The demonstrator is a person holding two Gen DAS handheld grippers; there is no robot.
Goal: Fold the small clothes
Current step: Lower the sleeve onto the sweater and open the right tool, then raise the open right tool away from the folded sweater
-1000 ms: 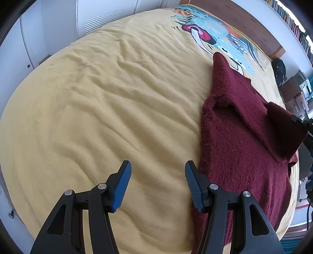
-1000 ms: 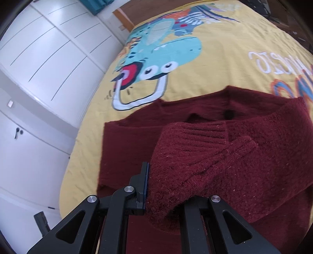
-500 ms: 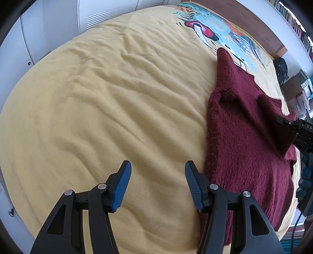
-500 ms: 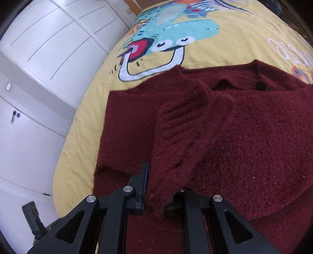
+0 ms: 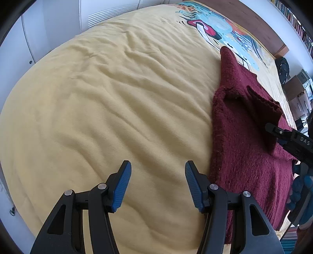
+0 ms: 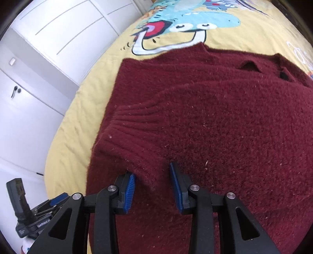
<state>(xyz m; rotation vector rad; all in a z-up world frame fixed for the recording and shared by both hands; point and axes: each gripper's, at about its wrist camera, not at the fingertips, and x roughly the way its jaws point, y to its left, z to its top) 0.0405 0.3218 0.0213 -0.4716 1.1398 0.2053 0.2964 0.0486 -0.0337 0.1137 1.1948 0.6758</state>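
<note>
A dark red knitted sweater [image 5: 244, 136] lies flat on the yellow bedspread [image 5: 97, 97], to the right of my left gripper [image 5: 157, 172]. That gripper hangs open above bare bedspread with nothing between its blue pads. In the right wrist view the sweater [image 6: 225, 117] fills the frame, with one sleeve folded across its body and the ribbed cuff [image 6: 133, 117] at the left. My right gripper [image 6: 152, 175] rests low on the sweater, its jaws opening; a fold of the sleeve lies loosely between them. The right gripper [image 5: 283, 134] also shows at the sweater's far side in the left wrist view.
A cartoon print [image 6: 176, 25] covers the bedspread beyond the sweater's collar. White wardrobe doors [image 6: 39, 58] stand close along the bed's left side. A wooden headboard [image 5: 244, 17] and furniture lie past the bed's far end. The left hand's tool [image 6: 29, 215] shows at the bed edge.
My right gripper came down with the sleeve, laid it across the sweater's body, and its jaws have parted from the fabric. The left gripper has kept still and open.
</note>
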